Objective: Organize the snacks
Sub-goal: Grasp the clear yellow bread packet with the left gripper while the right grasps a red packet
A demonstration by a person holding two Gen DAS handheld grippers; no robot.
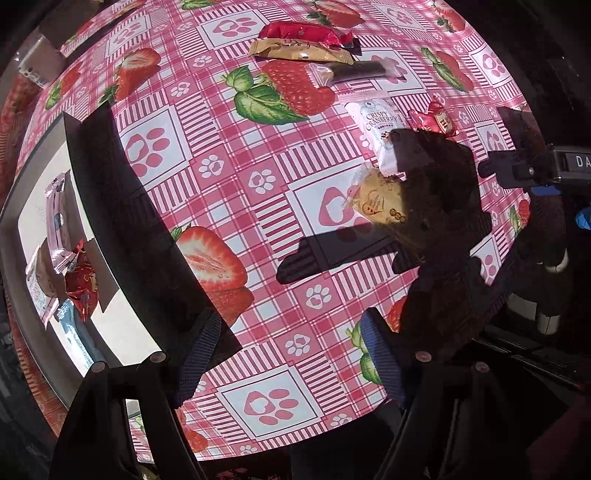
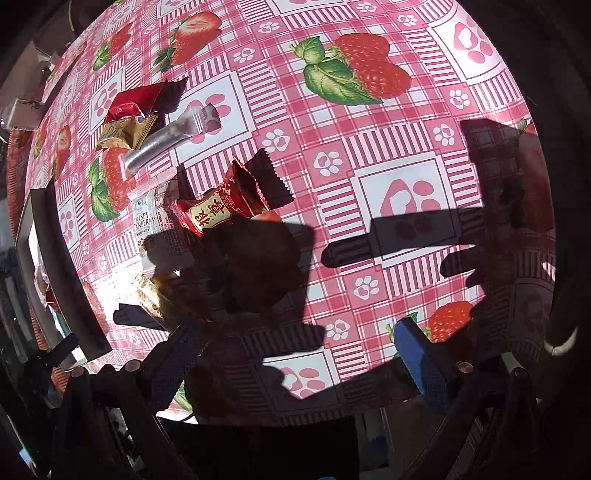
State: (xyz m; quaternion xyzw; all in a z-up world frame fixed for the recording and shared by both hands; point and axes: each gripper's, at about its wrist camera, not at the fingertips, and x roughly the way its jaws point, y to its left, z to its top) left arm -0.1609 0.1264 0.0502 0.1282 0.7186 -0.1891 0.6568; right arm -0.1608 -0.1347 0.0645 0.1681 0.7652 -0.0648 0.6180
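Observation:
Snacks lie on a strawberry-print tablecloth [image 1: 229, 155]. Far off are a red packet [image 1: 303, 33], a tan packet [image 1: 299, 51] and a clear-wrapped dark bar [image 1: 354, 72]. Nearer are a white Crispy Cranberry packet [image 1: 380, 129], a small red candy [image 1: 439, 120] and a gold packet [image 1: 380, 201], partly in shadow. A box [image 1: 92, 206] at the left holds several snacks. My left gripper [image 1: 291, 347] is open and empty above the cloth. My right gripper [image 2: 295, 354] is open and empty, near the red candy [image 2: 221, 210], cranberry packet [image 2: 146, 218] and gold packet [image 2: 151, 295].
The box's dark wall [image 1: 147, 236] stands up left of my left gripper. The right gripper's body [image 1: 524, 170] shows at the right edge of the left wrist view. The box edge [image 2: 62, 266] lies at the left in the right wrist view. Hard gripper shadows cross the cloth.

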